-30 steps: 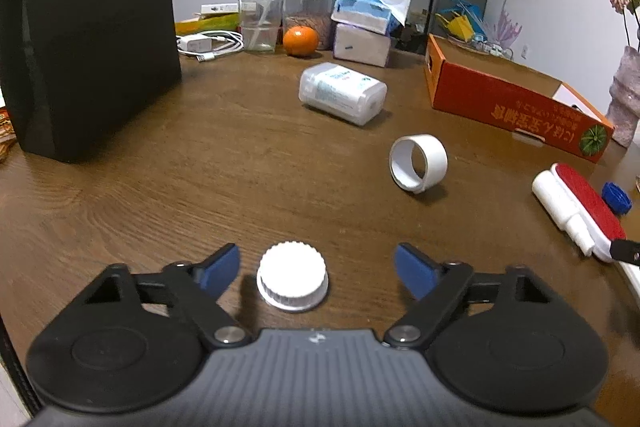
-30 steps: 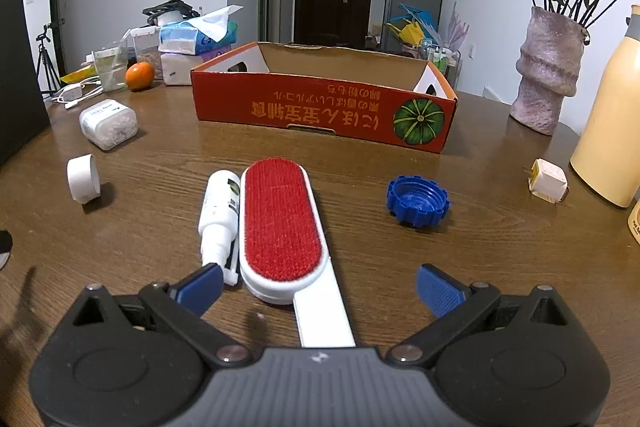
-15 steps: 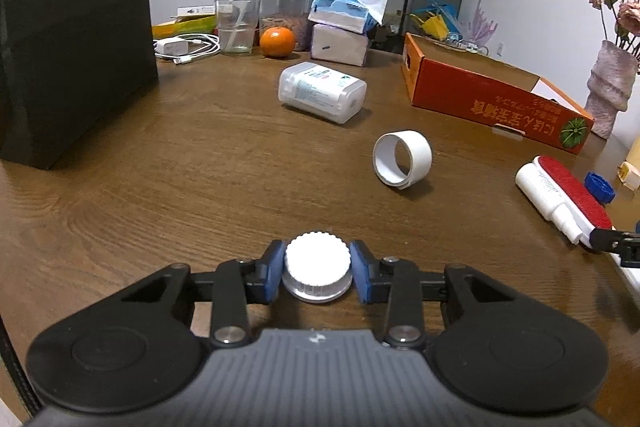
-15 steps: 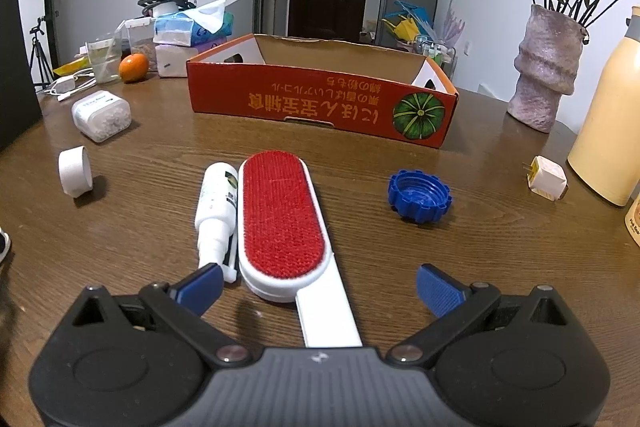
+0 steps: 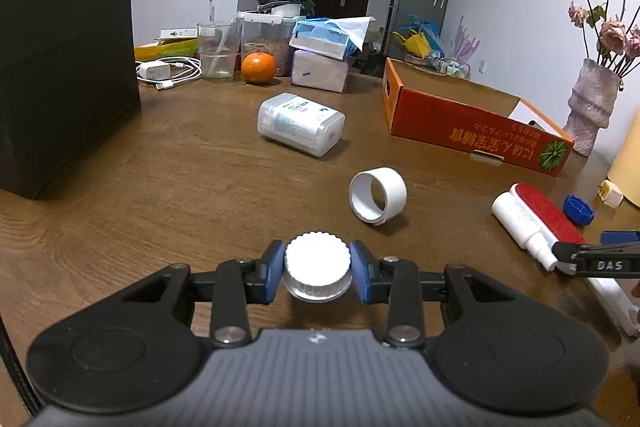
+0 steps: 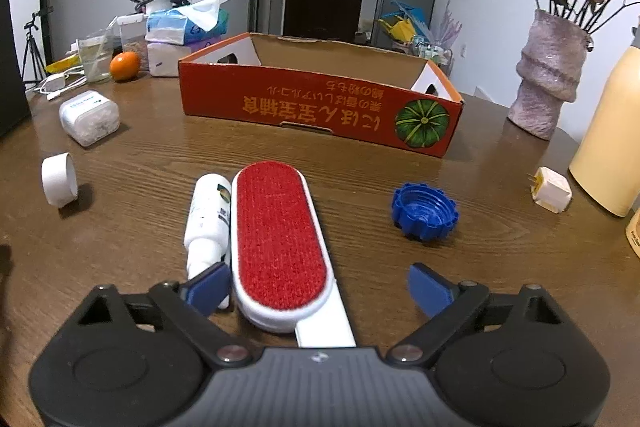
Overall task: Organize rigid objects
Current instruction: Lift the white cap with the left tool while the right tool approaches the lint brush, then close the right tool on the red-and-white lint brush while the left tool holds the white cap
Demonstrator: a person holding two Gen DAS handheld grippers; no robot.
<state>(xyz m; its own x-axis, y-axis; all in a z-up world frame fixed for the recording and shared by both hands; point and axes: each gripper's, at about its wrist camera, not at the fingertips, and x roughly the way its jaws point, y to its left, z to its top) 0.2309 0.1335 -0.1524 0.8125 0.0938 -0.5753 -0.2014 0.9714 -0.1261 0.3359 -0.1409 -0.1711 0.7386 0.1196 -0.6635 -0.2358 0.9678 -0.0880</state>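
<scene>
Left claw: blue pads are closed against both sides of the white ridged plastic screw cap, which was lying loose between wide-spread jaws a second ago. The cap is gripped low over the brown wooden desk; whether it is lifted clear cannot be told. The grasp step is judged done on this side, with carriage to the open orange cardboard box the likely next step.

Right claw: jaws are open and have just been closing in. The white-framed lint brush with the red oval pad is straddled, its white handle passing under the claw body. The left pad is seen just beside the brush frame and over the nozzle of the small white spray bottle; the right pad is held well apart. No grip is made yet.

Risk noted: the bottle may be pinched with the brush.

Left loose on the desk: a white plastic ring and a blue ribbed cap.
</scene>
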